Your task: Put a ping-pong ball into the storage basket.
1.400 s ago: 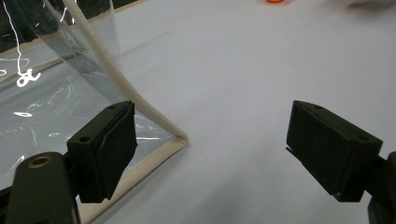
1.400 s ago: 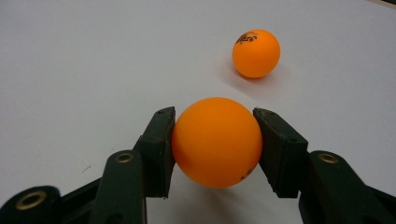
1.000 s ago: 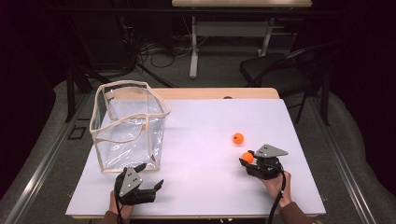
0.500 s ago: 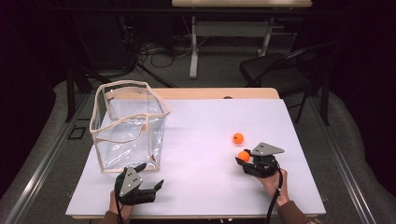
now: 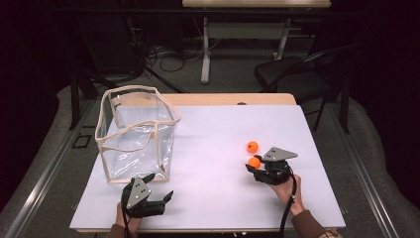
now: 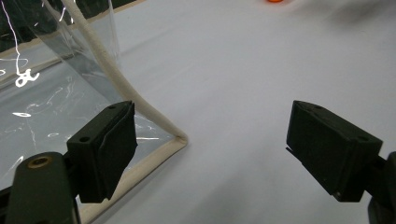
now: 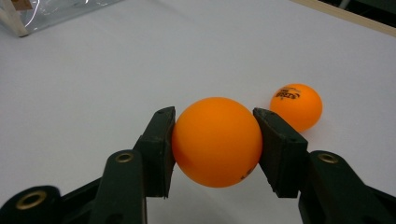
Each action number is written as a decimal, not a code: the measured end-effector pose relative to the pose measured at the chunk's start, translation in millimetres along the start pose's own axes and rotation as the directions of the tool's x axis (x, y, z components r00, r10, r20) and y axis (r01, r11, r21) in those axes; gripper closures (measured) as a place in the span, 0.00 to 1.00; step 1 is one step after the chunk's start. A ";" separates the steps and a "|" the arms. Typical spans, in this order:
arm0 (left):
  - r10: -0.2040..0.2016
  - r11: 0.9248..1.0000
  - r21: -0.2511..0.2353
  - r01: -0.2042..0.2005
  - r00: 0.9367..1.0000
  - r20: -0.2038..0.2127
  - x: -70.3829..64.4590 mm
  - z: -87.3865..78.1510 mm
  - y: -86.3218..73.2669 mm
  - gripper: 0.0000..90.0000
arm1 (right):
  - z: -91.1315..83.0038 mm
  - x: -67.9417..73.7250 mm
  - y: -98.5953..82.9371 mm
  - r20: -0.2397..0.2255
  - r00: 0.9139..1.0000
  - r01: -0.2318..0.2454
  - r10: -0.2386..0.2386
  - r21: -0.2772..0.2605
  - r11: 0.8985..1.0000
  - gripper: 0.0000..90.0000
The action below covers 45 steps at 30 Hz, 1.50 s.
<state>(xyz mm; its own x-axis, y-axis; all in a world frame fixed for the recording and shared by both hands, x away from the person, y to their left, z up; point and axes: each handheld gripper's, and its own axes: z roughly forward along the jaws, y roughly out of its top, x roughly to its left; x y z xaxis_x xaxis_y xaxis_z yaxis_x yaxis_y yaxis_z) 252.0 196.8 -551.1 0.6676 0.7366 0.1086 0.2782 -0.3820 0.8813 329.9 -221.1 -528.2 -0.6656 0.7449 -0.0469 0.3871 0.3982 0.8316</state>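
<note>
An orange ball sits clamped in the right gripper, toward the table's right edge; a second, printed orange ball lies just beyond.

This looks like a lab or recording room rather than a home. A white-topped counter stands on grey carpet in a dark room, with loose cables on the floor behind it. A folding chair and the leg of another table stand farther back
</note>
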 end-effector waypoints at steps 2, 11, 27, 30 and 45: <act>-0.002 1.000 -0.001 0.002 1.000 -0.001 -0.3 -0.5 0.1 0.18 | 1.2 2.4 3.3 -0.010 1.000 0.006 -0.006 -0.004 1.000 0.56; 0.000 1.000 -0.001 0.000 1.000 0.002 -0.1 -0.2 0.0 0.18 | 15.1 9.3 14.6 -0.037 0.999 0.029 -0.030 -0.012 0.999 0.56; 0.004 1.000 0.000 -0.004 1.000 0.004 -0.1 0.0 0.2 0.18 | 24.5 12.2 19.5 -0.050 0.998 0.041 -0.042 -0.023 0.999 0.56; 0.001 1.000 -0.003 -0.001 1.000 0.003 -0.2 -0.5 0.1 0.18 | 27.8 14.5 20.3 -0.057 0.997 0.044 -0.045 -0.021 0.999 0.56; -0.001 1.000 -0.002 0.001 1.000 0.003 0.0 -0.2 0.2 0.18 | 36.2 23.5 24.1 -0.077 0.995 0.060 -0.061 -0.017 0.998 0.56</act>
<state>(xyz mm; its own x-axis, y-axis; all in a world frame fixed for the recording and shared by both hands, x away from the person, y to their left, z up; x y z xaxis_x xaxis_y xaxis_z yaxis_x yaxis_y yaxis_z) 251.9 196.8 -550.9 0.6692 0.7354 0.1065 0.2774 -0.3801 0.8824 346.7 -174.6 -529.4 -0.7351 0.6758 -0.0546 0.3357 0.4328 0.8367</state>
